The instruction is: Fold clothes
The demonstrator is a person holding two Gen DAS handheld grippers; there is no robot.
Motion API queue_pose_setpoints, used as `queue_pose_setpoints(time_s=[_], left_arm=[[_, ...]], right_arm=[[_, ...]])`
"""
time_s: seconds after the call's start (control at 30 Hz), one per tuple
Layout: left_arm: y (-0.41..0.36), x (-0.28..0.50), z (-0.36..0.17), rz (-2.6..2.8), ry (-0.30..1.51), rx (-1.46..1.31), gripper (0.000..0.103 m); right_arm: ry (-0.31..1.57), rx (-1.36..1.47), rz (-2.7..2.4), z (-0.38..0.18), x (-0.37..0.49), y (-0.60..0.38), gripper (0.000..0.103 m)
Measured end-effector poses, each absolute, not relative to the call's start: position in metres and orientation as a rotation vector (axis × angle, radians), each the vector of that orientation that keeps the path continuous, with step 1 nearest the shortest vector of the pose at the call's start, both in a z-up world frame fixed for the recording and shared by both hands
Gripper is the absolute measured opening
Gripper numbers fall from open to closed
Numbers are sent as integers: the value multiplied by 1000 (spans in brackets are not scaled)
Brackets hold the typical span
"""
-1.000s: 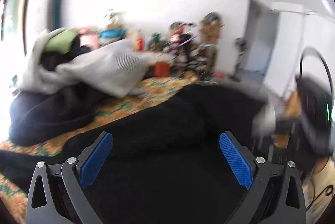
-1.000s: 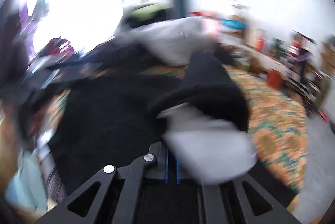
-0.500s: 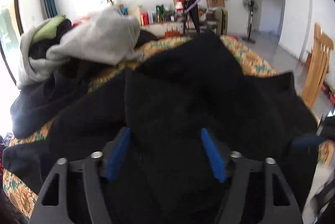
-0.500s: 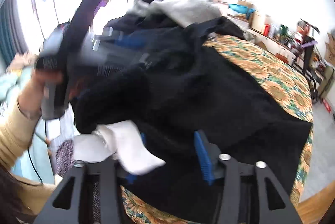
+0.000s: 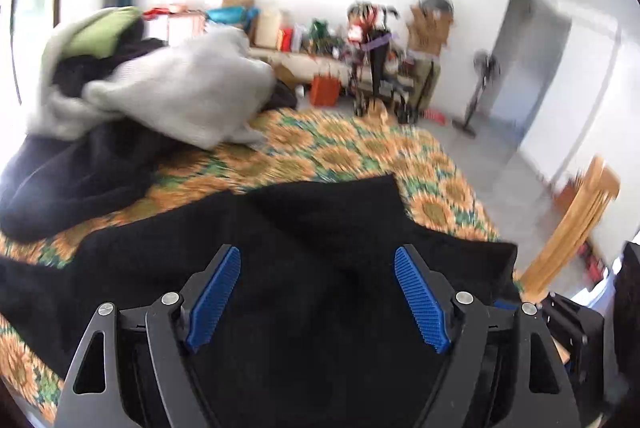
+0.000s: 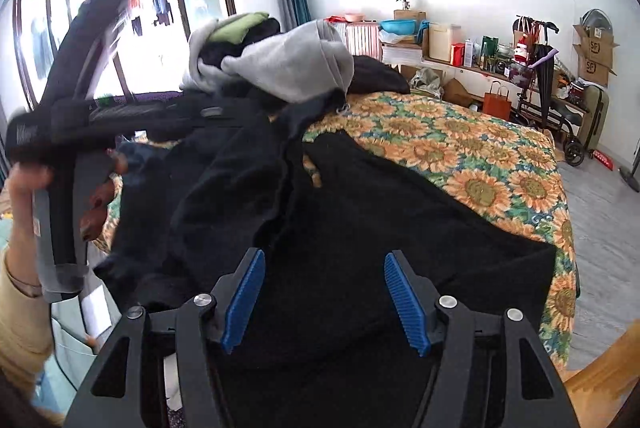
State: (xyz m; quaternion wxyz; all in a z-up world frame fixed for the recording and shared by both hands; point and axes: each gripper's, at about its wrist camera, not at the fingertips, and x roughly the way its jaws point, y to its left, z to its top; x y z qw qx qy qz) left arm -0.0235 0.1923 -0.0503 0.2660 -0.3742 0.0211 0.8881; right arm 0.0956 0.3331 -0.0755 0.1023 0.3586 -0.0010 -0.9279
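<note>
Lying spread over the near part of the bed (image 6: pixel 500 163), a black garment (image 6: pixel 360 228) covers the sunflower-patterned bedspread up to the bed's near edge, with one part bunched into folds toward the left of the right wrist view. The right hand-held gripper (image 6: pixel 325 298) hovers above the cloth with its blue-padded fingers (image 6: pixel 244 298) spread wide apart, nothing between them. The left hand-held gripper (image 5: pixel 318 292) likewise hangs over the black garment (image 5: pixel 320 228) with its fingers well apart and empty; that view is motion-blurred. In the right wrist view the left device shows at the left edge, gripped by a person's hand (image 6: pixel 24 179) in a yellow sleeve. At the far end of the bed sits a heap of clothes (image 6: pixel 280 59), grey and black with a green piece on top. A wooden chair (image 5: pixel 576 224) stands beside the bed.
</note>
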Motion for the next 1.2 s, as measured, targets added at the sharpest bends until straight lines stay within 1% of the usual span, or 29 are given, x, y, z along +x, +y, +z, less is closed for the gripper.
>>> queue_pose_setpoints(time_s=[0.1, 0.17, 0.2, 0.23, 0.27, 0.3, 0.37, 0.47, 0.53, 0.67, 0.73, 0.83, 1.0, 1.03, 1.07, 1.1, 1.13, 1.17, 1.2], left_arm=[[227, -28, -64, 2321, 119, -1066, 80], [238, -34, -73, 2329, 148, -1106, 78], [239, -35, -77, 2342, 169, -1104, 55], [238, -37, -79, 2352, 179, -1106, 20], [230, -40, -81, 2354, 144, -1113, 9], [217, -43, -81, 2349, 69, -1115, 6], [190, -49, -77, 2346, -78, -1097, 5], [150, -50, -64, 2370, -234, -1054, 5], [128, -45, -50, 2405, -304, -1003, 4], [103, -32, -27, 2463, -325, -941, 4], [98, -27, -19, 2476, -328, -918, 4], [92, -24, -11, 2478, -348, -902, 4], [71, -15, 10, 2495, -419, -798, 4], [67, -12, 15, 2506, -425, -769, 1], [63, -9, 22, 2529, -413, -738, 0], [60, -7, 26, 2550, -400, -721, 0], [59, -7, 29, 2565, -385, -724, 0], [57, -6, 32, 2580, -370, -728, 0], [56, -6, 33, 2595, -357, -740, 0]], right_arm=[[43, 1048, -2749, -79, 101, 329, 67], [73, 1038, -2746, -83, 109, 327, 69], [91, 1027, -2743, -83, 115, 325, 72], [108, 1015, -2736, -82, 119, 322, 74], [126, 1003, -2729, -82, 124, 320, 74], [144, 991, -2722, -81, 129, 317, 76], [179, 967, -2708, -80, 138, 312, 78], [217, 931, -2679, -77, 151, 303, 78], [171, 907, -2619, -75, 154, 295, 79], [49, 897, -2462, -71, 155, 275, 84], [34, 899, -2389, -73, 155, 259, 84], [105, 913, -2323, -82, 155, 232, 85], [348, 957, -2372, -108, 152, 199, 84], [399, 956, -2396, -112, 151, 195, 82], [449, 952, -2420, -115, 151, 192, 79], [492, 948, -2438, -117, 151, 190, 61], [510, 951, -2443, -118, 150, 190, 30], [480, 970, -2429, -119, 145, 193, 22], [414, 1005, -2398, -119, 139, 197, 19]])
